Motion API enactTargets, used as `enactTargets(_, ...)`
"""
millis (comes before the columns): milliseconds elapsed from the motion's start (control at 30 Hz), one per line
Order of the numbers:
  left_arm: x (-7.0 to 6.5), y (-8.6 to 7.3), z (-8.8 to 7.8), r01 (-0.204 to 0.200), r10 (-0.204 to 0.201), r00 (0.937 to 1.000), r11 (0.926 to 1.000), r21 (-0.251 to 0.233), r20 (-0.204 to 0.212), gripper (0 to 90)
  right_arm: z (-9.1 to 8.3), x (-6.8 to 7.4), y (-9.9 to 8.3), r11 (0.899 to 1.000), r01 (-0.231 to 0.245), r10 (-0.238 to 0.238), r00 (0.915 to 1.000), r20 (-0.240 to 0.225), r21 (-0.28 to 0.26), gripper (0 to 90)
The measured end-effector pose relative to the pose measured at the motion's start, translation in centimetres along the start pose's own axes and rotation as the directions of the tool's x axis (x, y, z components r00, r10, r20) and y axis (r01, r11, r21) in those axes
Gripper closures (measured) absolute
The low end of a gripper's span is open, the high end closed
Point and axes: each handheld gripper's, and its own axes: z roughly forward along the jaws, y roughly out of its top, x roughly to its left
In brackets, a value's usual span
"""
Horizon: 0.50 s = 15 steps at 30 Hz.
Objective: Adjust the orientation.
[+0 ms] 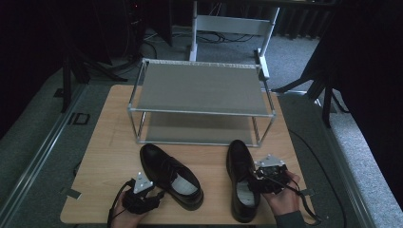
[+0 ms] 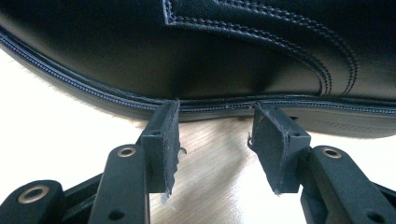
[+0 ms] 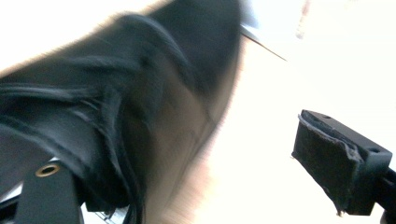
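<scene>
The left tool (image 2: 215, 140) is standing wide open, its pads just reaching the sole edge of the left shoe (image 1: 172, 175) ahead of it. The right tool (image 1: 260, 179) is gaping too, one jaw dipping inside the right shoe (image 1: 240, 164), gripping nothing. Both shoes are lying on the counter (image 1: 109, 156).

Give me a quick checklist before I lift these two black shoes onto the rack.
1. Left gripper open, tips at the left shoe sole edge: ok.
2. Left gripper actually gripping the shoe: not ok, nothing sits between the pads.
3. Right gripper at the right shoe: ok.
4. Right gripper closed on the shoe: cannot tell, its view is blurred.
5. Rack top shelf bare: ok.
6. Both shoes resting on the table: ok.
</scene>
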Motion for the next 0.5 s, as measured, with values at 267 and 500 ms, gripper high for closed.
enactTargets(267, 0.05, -0.01, 0.01, 0.004, -0.004, 1.0, 1.0, 0.0, 0.005, 51.8, 0.57, -1.14, -0.71, 0.998, -0.046, 0.036, 0.9711, -0.236, -0.036, 60.6)
enactTargets(500, 0.05, 0.06, 0.03, 0.0, 0.0, 1.0, 1.0, 0.002, 0.003, 51.8, 0.42, -1.03, -0.1, 0.994, 0.049, -0.068, 0.9767, -0.204, -0.095, 72.6)
